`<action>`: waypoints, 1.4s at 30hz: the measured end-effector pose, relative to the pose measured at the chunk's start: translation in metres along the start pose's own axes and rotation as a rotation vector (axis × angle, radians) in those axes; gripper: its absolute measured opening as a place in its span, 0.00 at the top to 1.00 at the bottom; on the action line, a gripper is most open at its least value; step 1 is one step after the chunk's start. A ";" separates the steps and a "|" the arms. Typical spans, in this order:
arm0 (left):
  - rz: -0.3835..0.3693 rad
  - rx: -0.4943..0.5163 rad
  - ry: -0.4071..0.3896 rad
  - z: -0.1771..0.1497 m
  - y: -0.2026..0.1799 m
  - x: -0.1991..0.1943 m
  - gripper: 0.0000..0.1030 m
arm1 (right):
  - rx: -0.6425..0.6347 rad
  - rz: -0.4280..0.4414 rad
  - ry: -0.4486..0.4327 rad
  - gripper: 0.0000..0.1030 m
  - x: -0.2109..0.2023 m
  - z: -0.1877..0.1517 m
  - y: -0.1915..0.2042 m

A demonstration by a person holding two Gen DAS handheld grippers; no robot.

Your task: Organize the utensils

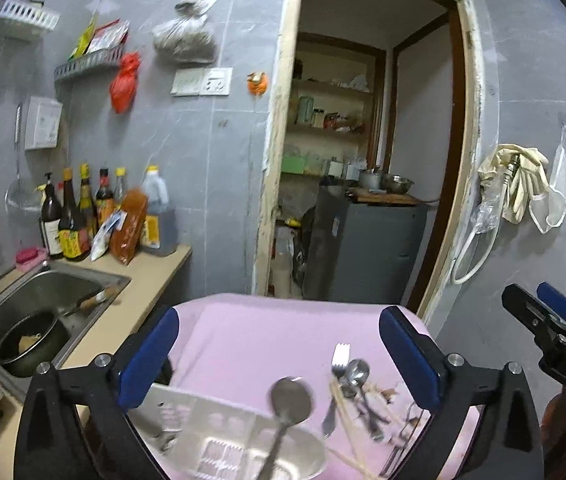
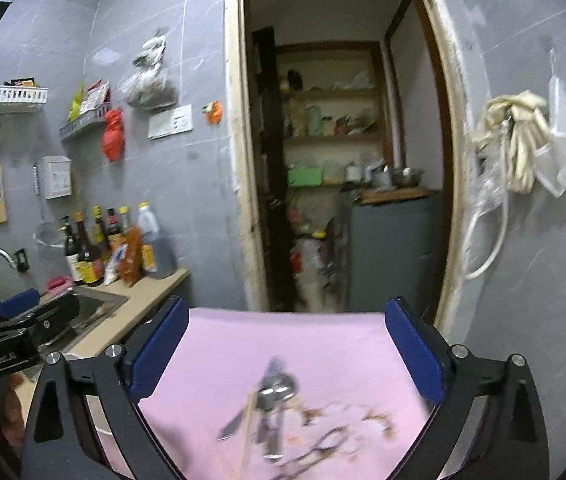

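wide-open left tongs [image 1: 279, 360] over spoon [image 1: 289, 404], fork [image 1: 337, 380]

The far half of the pink cloth [image 1: 267, 332] is left bare. Nearer, passage is blocked by a steel holder [image 1: 227, 436] with a spoon [image 1: 289, 400], and by loose cutlery [image 1: 351, 384] just beside it.

The right gripper [image 2: 287, 352] is seen with its jaws spread wide and nothing between them, above the pink cloth [image 2: 323, 344]. A blurred cluster of utensils [image 2: 271, 400] lies on the pink cloth. The left gripper [image 2: 23, 320] is seen left of the cloth, before the sink [image 2: 99, 304].
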State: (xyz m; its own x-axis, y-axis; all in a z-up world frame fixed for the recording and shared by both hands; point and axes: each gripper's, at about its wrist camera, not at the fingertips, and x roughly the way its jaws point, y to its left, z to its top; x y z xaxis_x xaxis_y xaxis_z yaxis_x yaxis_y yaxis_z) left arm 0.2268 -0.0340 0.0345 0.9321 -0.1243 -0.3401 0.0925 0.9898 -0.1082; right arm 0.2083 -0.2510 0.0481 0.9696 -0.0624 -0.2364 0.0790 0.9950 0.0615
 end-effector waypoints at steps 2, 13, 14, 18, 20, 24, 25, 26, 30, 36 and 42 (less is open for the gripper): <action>0.002 0.007 -0.011 -0.001 -0.012 0.005 0.01 | -0.029 -0.019 -0.018 0.06 0.003 0.001 -0.012; 0.020 0.038 -0.021 -0.013 -0.077 0.044 0.00 | -0.075 -0.016 0.002 0.05 0.034 -0.011 -0.066; 0.022 0.040 -0.020 -0.015 -0.082 0.048 0.00 | -0.074 -0.015 0.007 0.05 0.039 -0.014 -0.071; 0.037 0.052 -0.016 -0.021 -0.099 0.063 0.00 | -0.062 -0.006 0.042 0.05 0.058 -0.027 -0.091; 0.043 0.057 -0.007 -0.026 -0.107 0.071 0.00 | -0.052 0.002 0.060 0.05 0.067 -0.034 -0.099; 0.043 0.060 0.027 -0.036 -0.118 0.090 0.01 | -0.015 0.040 0.117 0.05 0.093 -0.050 -0.115; 0.042 0.060 0.036 -0.038 -0.120 0.095 0.01 | -0.008 0.048 0.126 0.06 0.097 -0.053 -0.117; 0.043 0.062 0.048 -0.042 -0.122 0.101 0.02 | 0.008 0.068 0.146 0.06 0.106 -0.058 -0.122; 0.049 0.060 0.110 -0.054 -0.126 0.123 0.15 | 0.023 0.115 0.205 0.11 0.133 -0.076 -0.129; 0.091 0.037 0.255 -0.080 -0.121 0.157 0.35 | 0.034 0.219 0.327 0.40 0.179 -0.103 -0.125; 0.125 0.010 0.405 -0.109 -0.108 0.182 0.48 | -0.001 0.302 0.421 0.56 0.207 -0.125 -0.102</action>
State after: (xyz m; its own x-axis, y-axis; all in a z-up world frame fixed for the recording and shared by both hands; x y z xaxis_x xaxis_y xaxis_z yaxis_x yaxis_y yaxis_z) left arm 0.3488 -0.1714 -0.1174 0.7234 -0.0182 -0.6901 -0.0079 0.9994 -0.0346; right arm 0.3724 -0.3559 -0.1286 0.7720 0.2647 -0.5779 -0.1909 0.9637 0.1865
